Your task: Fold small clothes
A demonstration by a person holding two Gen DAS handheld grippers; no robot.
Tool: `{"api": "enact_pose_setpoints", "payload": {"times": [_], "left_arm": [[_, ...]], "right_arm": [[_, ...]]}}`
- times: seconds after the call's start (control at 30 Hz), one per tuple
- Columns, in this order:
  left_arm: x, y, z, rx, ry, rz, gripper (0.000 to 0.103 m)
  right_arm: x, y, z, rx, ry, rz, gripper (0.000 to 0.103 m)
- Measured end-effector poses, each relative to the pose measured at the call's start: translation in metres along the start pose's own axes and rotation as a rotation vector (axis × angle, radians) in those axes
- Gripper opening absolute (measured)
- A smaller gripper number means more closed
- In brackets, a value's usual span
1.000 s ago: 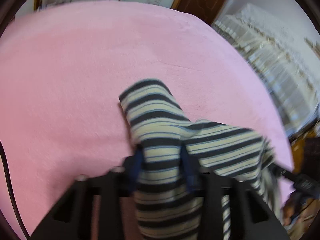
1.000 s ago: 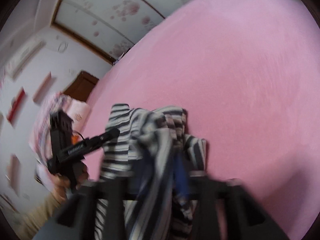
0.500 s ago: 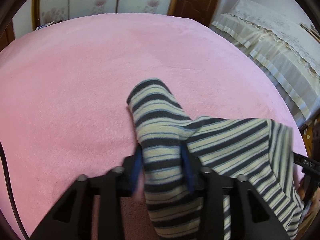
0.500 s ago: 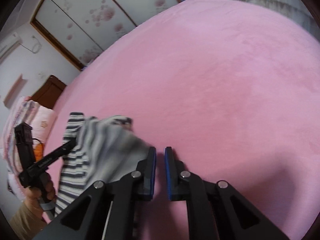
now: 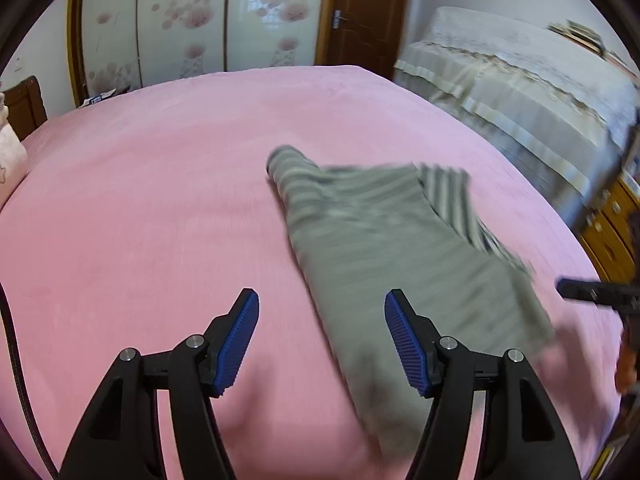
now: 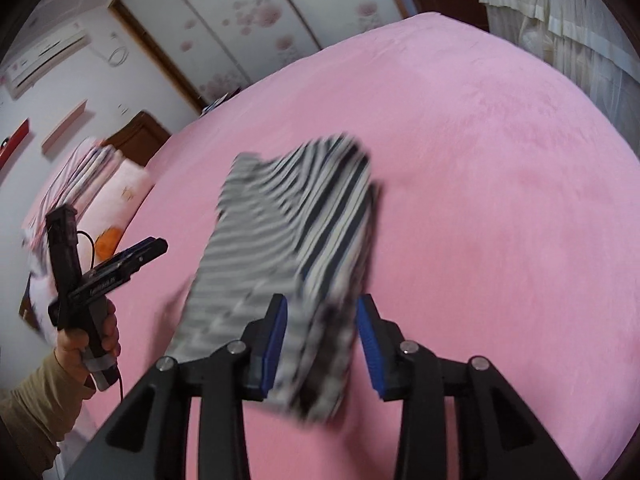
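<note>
A wide bed covered in a pink fleece blanket (image 5: pixel 160 184) fills both views. A striped garment (image 5: pixel 392 248), grey and cream with dark bands and blurred by motion, lies on it as a long folded strip.

In the left wrist view, from left to right: a pale pillow edge and a dark wooden headboard at the far left, then bare blanket, then the left gripper (image 5: pixel 322 342) at the bottom centre. Its jaws are spreading and stand well apart, blue ribbed pads facing each other. The garment's near end runs down between them towards the right pad, but neither pad appears to press on it, so the cloth seems to have been let go to lie flat. Further right, the tip of the other gripper pokes in at the frame edge, and a second bed with a beige cover stands beyond.

In the right wrist view, from left to right: a person's hand (image 6: pixel 86 336) in a tan sleeve holds the left gripper's handle above the blanket, beside stacked pink bedding. Then comes the garment (image 6: pixel 296 224), one layer doubled over another. At the bottom, the right gripper (image 6: pixel 322 344) has jaws parting, with the garment's blurred near edge lying between the pads without being pinched. The release probably marks the end of one fold.
</note>
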State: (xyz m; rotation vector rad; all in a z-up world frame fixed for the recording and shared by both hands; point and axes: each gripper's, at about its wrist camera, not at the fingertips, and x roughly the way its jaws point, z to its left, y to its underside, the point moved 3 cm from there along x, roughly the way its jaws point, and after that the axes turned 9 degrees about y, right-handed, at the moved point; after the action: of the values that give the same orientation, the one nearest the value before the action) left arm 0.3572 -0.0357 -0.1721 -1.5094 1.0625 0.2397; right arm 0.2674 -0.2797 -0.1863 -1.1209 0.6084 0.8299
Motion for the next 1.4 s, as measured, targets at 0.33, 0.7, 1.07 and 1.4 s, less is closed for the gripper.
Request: {"api": "enact_pose_setpoints", "payload": {"times": [0.33,0.7,1.07,1.4], "left_arm": [[-0.008,0.084,-0.03,-0.003,-0.05,0.021,0.064],[0.013,0.09,-0.02,-0.125,-0.013,0.038,0.055],[0.012,0.095,-0.029,-0.064,0.015,0.048,0.048],[0.007,0.094,-0.037,0.018,0.037,0.062,0.007]], "right_arm": [[0.009,0.053,0.014,-0.028,0.061,0.05,0.036],[0.031,0.079,0.001,0.033,-0.026,0.11,0.036],[0.052,0.073,-0.001,0.022,-0.014,0.075,0.02],[0.027,0.07,0.003,-0.078,0.064,0.007,0.004]]}}
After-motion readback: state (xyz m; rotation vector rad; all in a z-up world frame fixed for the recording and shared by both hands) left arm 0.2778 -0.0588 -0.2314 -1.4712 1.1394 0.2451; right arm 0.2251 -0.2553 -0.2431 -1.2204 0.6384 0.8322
